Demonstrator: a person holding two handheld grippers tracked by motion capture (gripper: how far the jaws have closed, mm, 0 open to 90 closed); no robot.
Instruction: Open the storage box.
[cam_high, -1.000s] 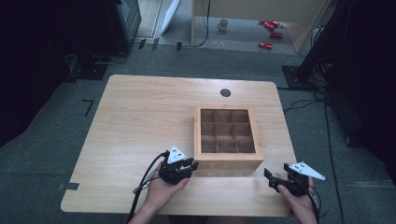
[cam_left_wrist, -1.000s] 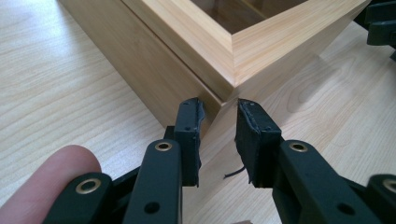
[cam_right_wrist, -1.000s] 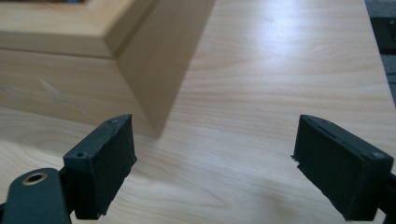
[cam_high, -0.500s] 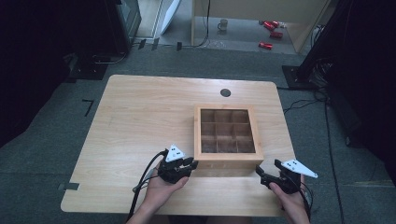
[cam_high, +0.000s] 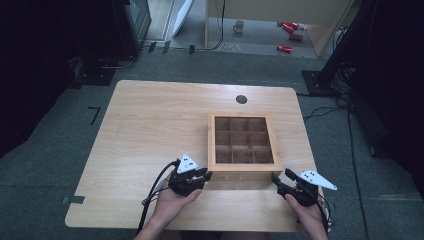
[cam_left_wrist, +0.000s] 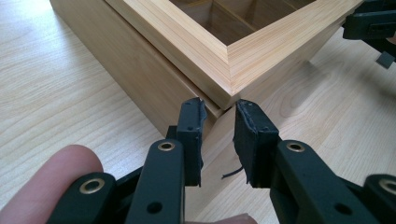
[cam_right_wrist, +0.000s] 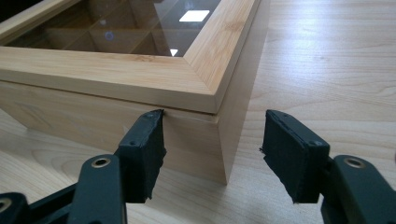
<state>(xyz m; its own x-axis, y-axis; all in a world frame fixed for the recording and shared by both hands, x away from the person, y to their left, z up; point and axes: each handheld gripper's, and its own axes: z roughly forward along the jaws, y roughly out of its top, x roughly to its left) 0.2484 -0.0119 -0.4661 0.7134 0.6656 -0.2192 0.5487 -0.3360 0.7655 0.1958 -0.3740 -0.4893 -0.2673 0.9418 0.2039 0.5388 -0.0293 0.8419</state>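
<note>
Square glass-lidded wooden compartment box (cam_high: 243, 142) is being cornered at the light wooden desk's (cam_high: 150, 125) near edge.

Left tool (cam_left_wrist: 219, 116) is clenched at the lid seam; right tool (cam_right_wrist: 212, 140), just closing, straddles the corner ungripped. A lid lift seems next.

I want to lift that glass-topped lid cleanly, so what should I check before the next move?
1. Square wooden compartment box sits flat on the light wooden table: ok.
2. Glass-paned lid closed, seam visible along the front corners: ok.
3. Left gripper at the box's near left corner, jaws narrow, tips beside the seam: ok.
4. Left gripper actually gripping the lid edge: cannot tell.
5. Right gripper straddling the near right corner; jaws have just been closing, one pad at the seam, the other clear of the wood: not ok yet.
6. Table around the box free of obstacles: ok.
</note>
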